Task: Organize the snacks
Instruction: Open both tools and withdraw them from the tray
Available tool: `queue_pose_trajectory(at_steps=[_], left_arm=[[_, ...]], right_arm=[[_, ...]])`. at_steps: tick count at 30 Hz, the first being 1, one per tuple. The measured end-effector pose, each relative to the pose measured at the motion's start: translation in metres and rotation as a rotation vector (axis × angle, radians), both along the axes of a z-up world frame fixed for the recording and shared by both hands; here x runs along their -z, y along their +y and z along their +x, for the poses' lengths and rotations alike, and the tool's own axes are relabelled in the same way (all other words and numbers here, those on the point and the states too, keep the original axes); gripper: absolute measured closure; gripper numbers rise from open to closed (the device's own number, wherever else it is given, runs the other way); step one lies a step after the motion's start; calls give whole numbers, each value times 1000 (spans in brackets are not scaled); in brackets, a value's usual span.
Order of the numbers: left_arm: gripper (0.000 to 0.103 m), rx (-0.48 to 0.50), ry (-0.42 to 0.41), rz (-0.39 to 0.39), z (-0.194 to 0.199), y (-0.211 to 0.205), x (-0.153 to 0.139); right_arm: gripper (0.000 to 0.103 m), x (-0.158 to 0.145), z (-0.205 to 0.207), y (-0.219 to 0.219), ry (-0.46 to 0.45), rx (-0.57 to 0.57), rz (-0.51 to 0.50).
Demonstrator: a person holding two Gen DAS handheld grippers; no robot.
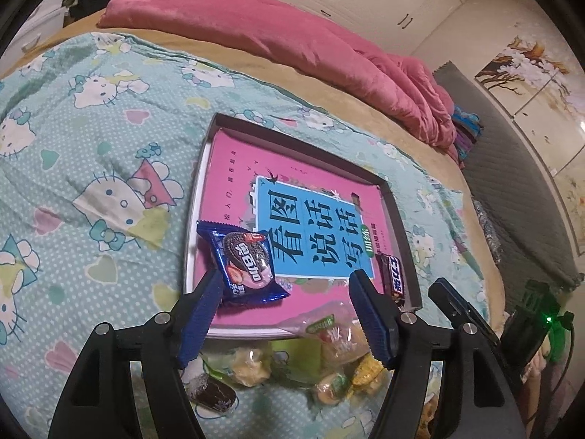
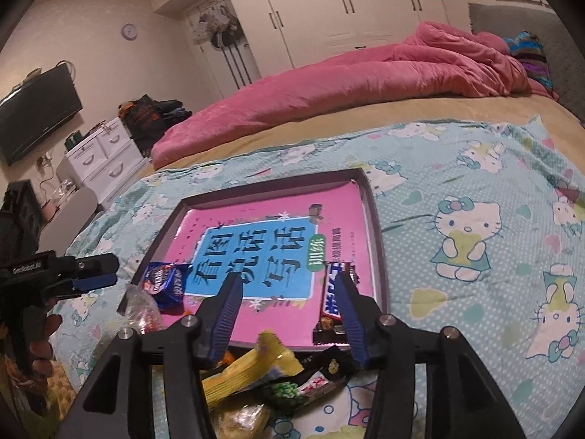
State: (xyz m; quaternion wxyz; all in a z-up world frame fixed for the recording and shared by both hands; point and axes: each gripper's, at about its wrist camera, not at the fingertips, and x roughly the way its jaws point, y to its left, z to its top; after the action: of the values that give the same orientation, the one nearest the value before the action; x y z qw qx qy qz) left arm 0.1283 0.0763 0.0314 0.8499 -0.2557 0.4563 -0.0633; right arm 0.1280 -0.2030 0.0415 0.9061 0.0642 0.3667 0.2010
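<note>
The blue Oreo packet [image 1: 244,263] lies tilted at the tray's [image 1: 398,219] near left corner, on the pink book lining it. The left gripper [image 1: 285,281] is spread wide, its left finger touching the packet. The right gripper [image 2: 289,289] is also spread; the Snickers bar [image 2: 331,300] lies under its right finger, at the tray's near right corner. More snacks [image 2: 252,369] sit just outside the tray's near rim.

Pink book [image 1: 292,197] — "看图说话写话", blue cookie packet [image 1: 243,261] — "奥利奥", left gripper [image 2: 97,274] "GenRobot.AI"

Pink book [image 1: 292,197] w/ blue title panel — navy Oreo pack [image 1: 243,261], teal cat-print sheet [image 1: 91,128].
</note>
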Motion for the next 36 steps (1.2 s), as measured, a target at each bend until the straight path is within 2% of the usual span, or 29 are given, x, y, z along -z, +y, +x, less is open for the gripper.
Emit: queue_pose_trajectory(at_steps=[10, 14, 27, 32, 36], left_arm=[[30, 52, 23, -34, -6, -6, 4], [30, 78, 44, -52, -6, -9, 10], [30, 118, 92, -136, 1, -16, 31], [30, 125, 100, -172, 4, -17, 34], [30, 148, 104, -154, 8, -23, 34]], right_arm=[[50, -6, -13, 13, -33, -88, -16], [43, -5, -17, 19, -21, -154, -8], [43, 16, -21, 40, 44, -323, -17], [42, 25, -18, 51, 60, -383, -50], [41, 28, -14, 59, 60, -426, -68]])
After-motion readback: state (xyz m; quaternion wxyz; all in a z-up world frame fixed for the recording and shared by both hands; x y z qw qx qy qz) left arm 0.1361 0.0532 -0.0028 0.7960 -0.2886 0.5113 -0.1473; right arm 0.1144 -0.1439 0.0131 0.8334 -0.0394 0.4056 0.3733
